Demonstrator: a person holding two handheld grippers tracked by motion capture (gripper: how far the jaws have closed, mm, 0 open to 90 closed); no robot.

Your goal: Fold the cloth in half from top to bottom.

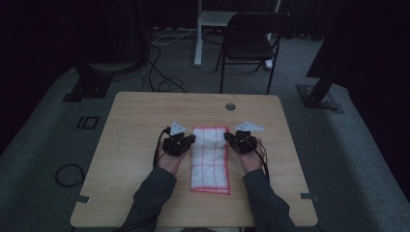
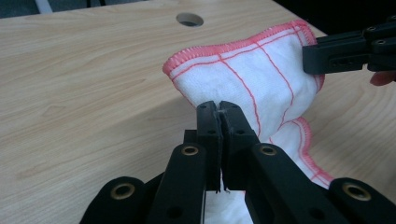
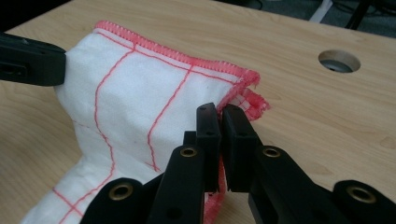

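On the light wooden desk (image 1: pixel 145 145) lies a white woven cloth with red grid lines and red stitched hem (image 1: pixel 210 159). It is a long rectangle in the middle of the desk, and its long axis runs from my side toward the far edge, near the round cable hole (image 1: pixel 230 107). The near part lies flat on the wood. The far end is lifted, and it stands up between my two grippers.

My left gripper (image 1: pixel 180 143) has its fingers (image 2: pixel 219 140) closed tight on the left side of the far end, with a thin bit of fabric pinched between them. My right gripper (image 1: pixel 240 141) holds the right far corner in the same way; its fingers (image 3: pixel 219 140) are nearly together on the hem.

I judge that a fold is only beginning. Both far corners are taken and raised, but the far end is not yet carried over to the near end. What is left is to bring it toward me, lay it down edge on edge, and release.
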